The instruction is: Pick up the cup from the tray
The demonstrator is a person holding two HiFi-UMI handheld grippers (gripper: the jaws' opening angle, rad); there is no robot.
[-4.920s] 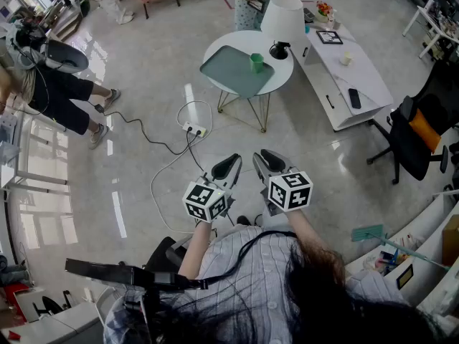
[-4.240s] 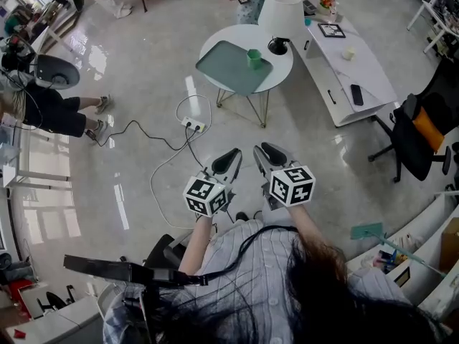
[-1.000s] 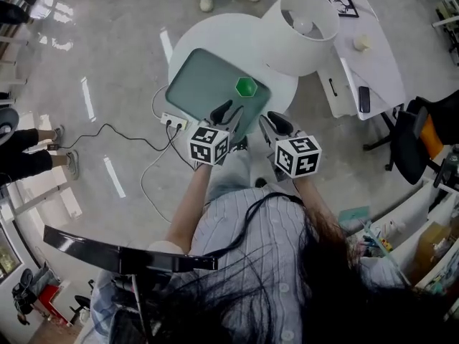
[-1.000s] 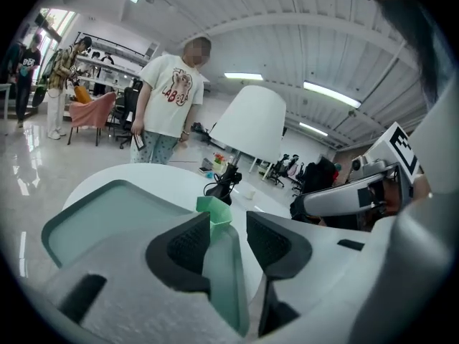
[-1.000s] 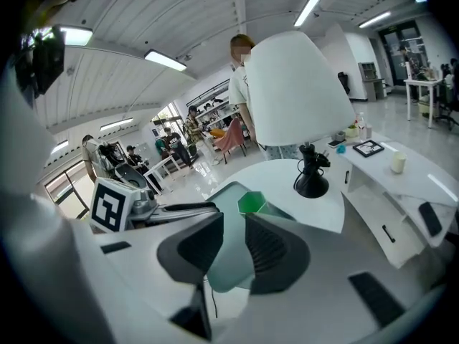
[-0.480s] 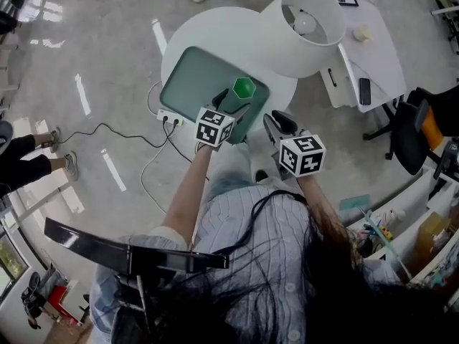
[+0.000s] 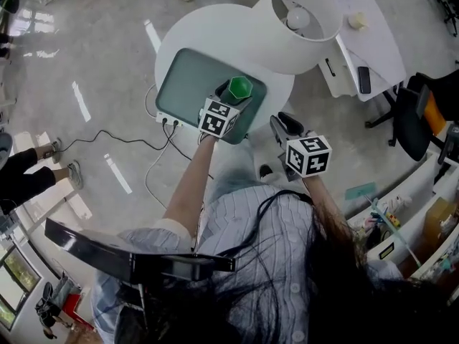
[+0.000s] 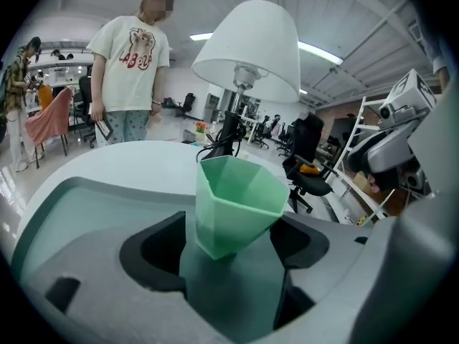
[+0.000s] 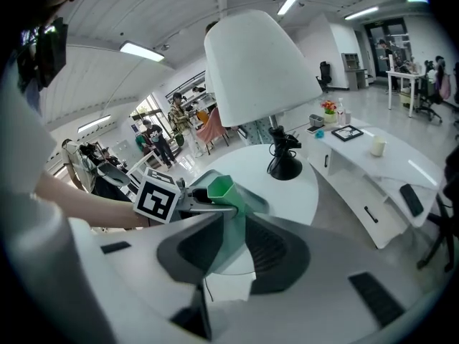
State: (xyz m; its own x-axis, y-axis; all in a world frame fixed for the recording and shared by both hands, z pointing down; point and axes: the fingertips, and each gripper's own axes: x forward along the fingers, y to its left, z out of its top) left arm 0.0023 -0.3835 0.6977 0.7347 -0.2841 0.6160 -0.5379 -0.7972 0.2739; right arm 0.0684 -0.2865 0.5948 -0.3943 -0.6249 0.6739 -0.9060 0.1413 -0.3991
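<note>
Now: the cup (image 7: 239,88) stands upright on the tray (image 7: 188,84), mouth up, wider at the rim than at the foot, toward the tray corner nearest the lamp (image 7: 301,21). It lies dead ahead of my left gripper (image 7: 231,97), already in the gap between the two jaws. They are opening and neither pad presses on it, so nothing is gripped yet. The cup's long axis runs vertical, square across the line my jaws close along; I judge that suits a squeeze on its faceted sides, low down. My right gripper (image 7: 286,123) hangs well back, off the edge of the round table (image 7: 188,33), jaws spread and empty. Left is plainly the nearer tool — the pick falls to it.
</note>
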